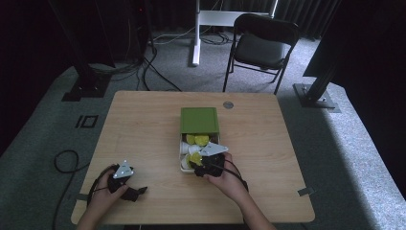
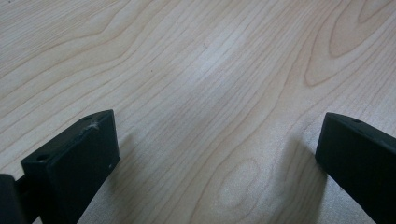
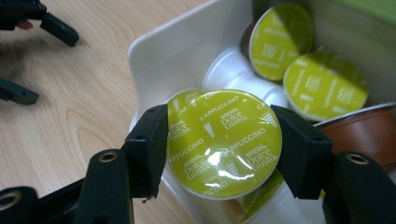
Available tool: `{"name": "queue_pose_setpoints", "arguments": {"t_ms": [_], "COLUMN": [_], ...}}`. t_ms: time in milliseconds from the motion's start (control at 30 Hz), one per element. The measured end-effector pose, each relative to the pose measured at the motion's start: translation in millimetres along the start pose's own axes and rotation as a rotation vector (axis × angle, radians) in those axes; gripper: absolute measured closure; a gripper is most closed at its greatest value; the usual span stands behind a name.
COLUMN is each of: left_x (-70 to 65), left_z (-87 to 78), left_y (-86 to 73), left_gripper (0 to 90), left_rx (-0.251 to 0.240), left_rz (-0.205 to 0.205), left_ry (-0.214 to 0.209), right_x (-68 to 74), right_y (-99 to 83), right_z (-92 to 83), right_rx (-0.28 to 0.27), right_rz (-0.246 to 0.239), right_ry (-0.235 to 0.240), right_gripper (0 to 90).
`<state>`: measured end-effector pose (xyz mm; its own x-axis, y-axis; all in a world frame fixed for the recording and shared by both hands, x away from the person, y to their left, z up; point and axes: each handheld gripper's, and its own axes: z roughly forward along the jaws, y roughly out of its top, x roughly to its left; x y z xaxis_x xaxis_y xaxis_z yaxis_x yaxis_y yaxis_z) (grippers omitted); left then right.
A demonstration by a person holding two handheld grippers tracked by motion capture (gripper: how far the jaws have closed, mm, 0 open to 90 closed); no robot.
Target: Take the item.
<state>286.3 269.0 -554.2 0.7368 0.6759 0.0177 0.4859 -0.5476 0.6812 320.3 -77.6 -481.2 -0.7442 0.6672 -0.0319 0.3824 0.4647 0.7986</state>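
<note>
I have the right gripper [image 3: 219, 144] over the near end of the white tray [image 3: 159, 51], its jaws closed in on either side of a coffee capsule [image 3: 224, 142] with a green "Cappuccino" foil lid; the jaws look to be touching the rim on both flanks, so I judge the capsule gripped, though whether it rests on its neighbours or hangs free I cannot say. From the high view the tray [image 1: 182, 152] sits mid-counter, against the near edge of the green box [image 1: 199, 119], with the right gripper [image 1: 207, 165] at its near end.

To do this step well I would keep the squeeze light, since the rim is thin and the foil dents easily; lift straight up, lid level, until clear of the tray wall; only then move sideways, so the other capsules [image 3: 324, 84] are not dragged along.

The left gripper [image 2: 215, 163] idles low over bare counter [image 2: 201, 70], jaws wide apart and holding nothing; in the high view it [image 1: 125, 184] sits at the near left corner.

Hard to make out: the body of the held capsule is hidden beneath its lid; a brown capsule [image 3: 359, 128] at the right is half cut off by the jaw; the count of capsules in the tray I cannot tell; the green box's contents are hidden.
</note>
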Motion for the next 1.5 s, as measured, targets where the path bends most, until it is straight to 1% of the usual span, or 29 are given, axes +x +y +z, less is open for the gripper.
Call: {"name": "queue_pose_setpoints", "arguments": {"t_ms": [133, 267, 533, 733, 933, 1167, 1267, 1300, 1333, 1367, 1400, 1433, 1500], "left_x": [0.1, 0.0, 0.0, 0.1, 0.1, 0.2, 0.1, 0.1, 0.1, 0.1, 0.1, 0.2, 0.2], "left_z": [0.0, 0.0, 0.0, -0.1, -0.1, -0.1, 0.0, 0.0, 0.0, 0.0, 0.0, -0.1, -0.2], "left_y": [0.0, 0.0, 0.0, 0.0, 0.0, 0.0, 0.0, 0.0, 0.0, 0.0, 0.0, 0.0, 0.0], "left_gripper": [0.5, 0.5, 0.5, 0.5, 0.5, 0.5, 0.5, 0.5, 0.5, 0.5, 0.5, 0.5, 0.5], "left_rx": [0.0, 0.0, 0.0, 0.001, 0.001, 0.001, 0.0, 0.0, 0.0, 0.001, 0.0, 0.001, 0.002], "left_rz": [0.001, 0.0, 0.001, 0.001, 0.001, 0.002, 0.001, 0.002, 0.002, 0.002, 0.002, 0.002, 0.003], "left_ry": [0.001, 0.001, 0.001, 0.001, 0.0, 0.001, 0.001, 0.002, 0.002, 0.001, 0.001, 0.001, 0.001], "right_x": [-3.8, -6.2, -13.8, -25.1, -37.5, -56.5, -65.4, -68.0, -68.0, -70.7, -76.4, -78.0, -84.8], "right_y": [6.7, 13.0, 23.9, 30.9, 36.9, 40.0, 39.1, 38.5, 38.5, 37.5, 35.2, 34.6, 31.6], "right_z": [-6.1, -12.0, -23.9, -34.2, -47.2, -60.6, -63.6, -64.0, -64.0, -64.4, -65.1, -65.1, -65.0], "right_rx": [-0.026, -0.038, -0.074, -0.107, -0.135, -0.171, -0.186, -0.186, -0.186, -0.187, -0.192, -0.192, -0.193], "right_rz": [0.005, -0.002, 0.011, 0.026, 0.035, 0.069, 0.087, 0.085, 0.085, 0.088, 0.103, 0.103, 0.115], "right_ry": [0.0, 0.001, -0.004, -0.023, -0.057, -0.111, -0.129, -0.143, -0.143, -0.158, -0.176, -0.18, -0.207], "right_gripper": [40.2, 40.1, 40.1, 40.1, 40.2, 40.1, 40.1, 40.2, 40.2, 40.1, 40.1, 40.1, 40.1]}}
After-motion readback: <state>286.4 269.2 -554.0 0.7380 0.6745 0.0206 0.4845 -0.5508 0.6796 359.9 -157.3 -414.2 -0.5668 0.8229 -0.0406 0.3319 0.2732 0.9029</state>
